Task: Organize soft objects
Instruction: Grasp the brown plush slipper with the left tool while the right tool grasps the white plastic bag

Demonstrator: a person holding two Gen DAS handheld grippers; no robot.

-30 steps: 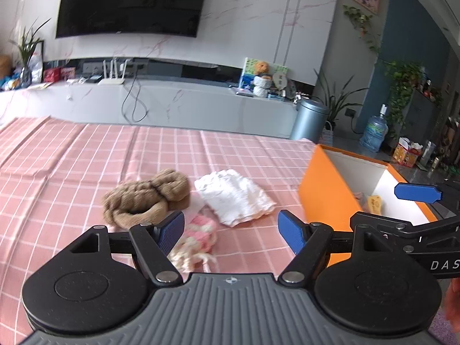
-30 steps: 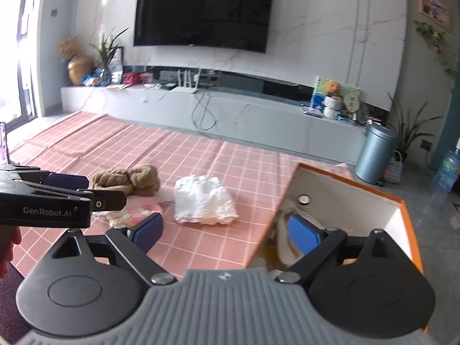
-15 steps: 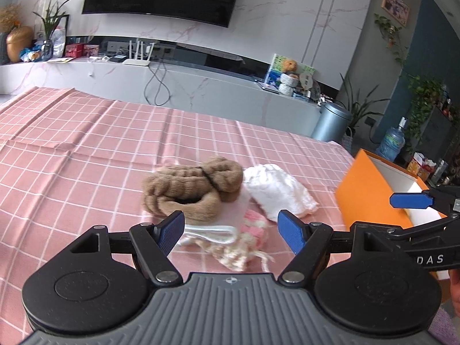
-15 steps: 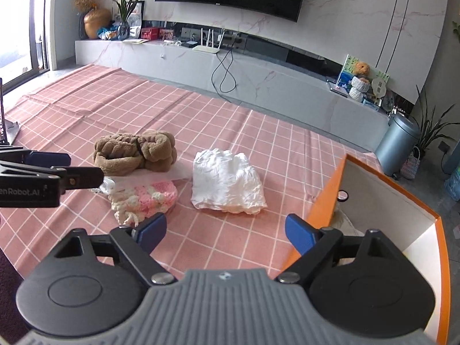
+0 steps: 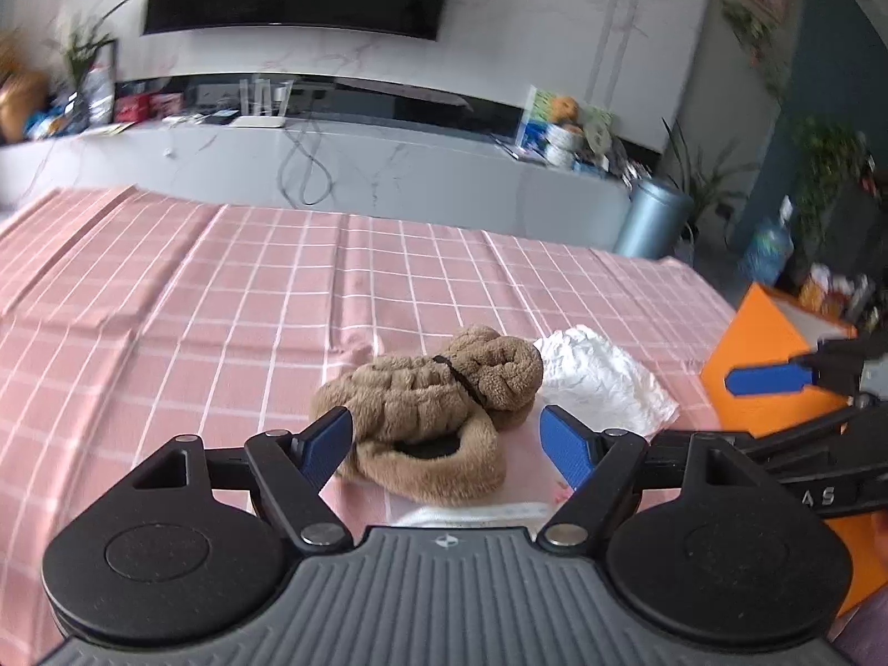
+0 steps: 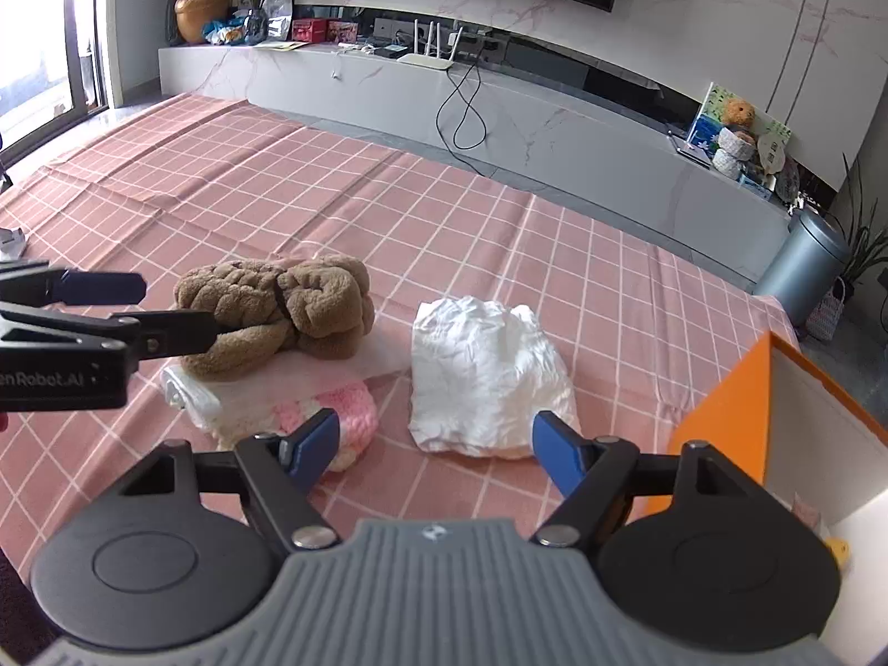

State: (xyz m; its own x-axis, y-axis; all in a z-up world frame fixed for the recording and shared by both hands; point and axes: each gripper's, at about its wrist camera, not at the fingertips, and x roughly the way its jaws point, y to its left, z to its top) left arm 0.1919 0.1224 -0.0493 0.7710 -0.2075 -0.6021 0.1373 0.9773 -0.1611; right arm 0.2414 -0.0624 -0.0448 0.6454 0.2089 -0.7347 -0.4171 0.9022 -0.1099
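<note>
A brown fuzzy plush bundle (image 5: 438, 405) (image 6: 277, 305) lies on the pink checked cloth, and part of it rests on a pink-and-white knitted piece (image 6: 333, 416). A crumpled white cloth (image 5: 599, 377) (image 6: 483, 372) sits just right of them. My left gripper (image 5: 447, 438) (image 6: 177, 305) is open, its fingers on either side of the brown bundle's near end without pressing it. My right gripper (image 6: 435, 438) (image 5: 788, 405) hovers before the white cloth and the knitted piece. Its jaws are closing with nothing gripped between them. The orange box (image 5: 766, 355) (image 6: 721, 416) stands at the right.
The pink checked cloth (image 6: 388, 211) stretches far back and left. Behind it runs a long white TV console (image 6: 555, 116) with clutter and cables. A grey bin (image 6: 805, 261) stands on the floor at the back right. A small yellow item (image 6: 835, 549) lies inside the box.
Both grippers have moved left and lower toward the soft pile, so the orange box has slid to the right edge of both views. The right jaws have narrowed.
</note>
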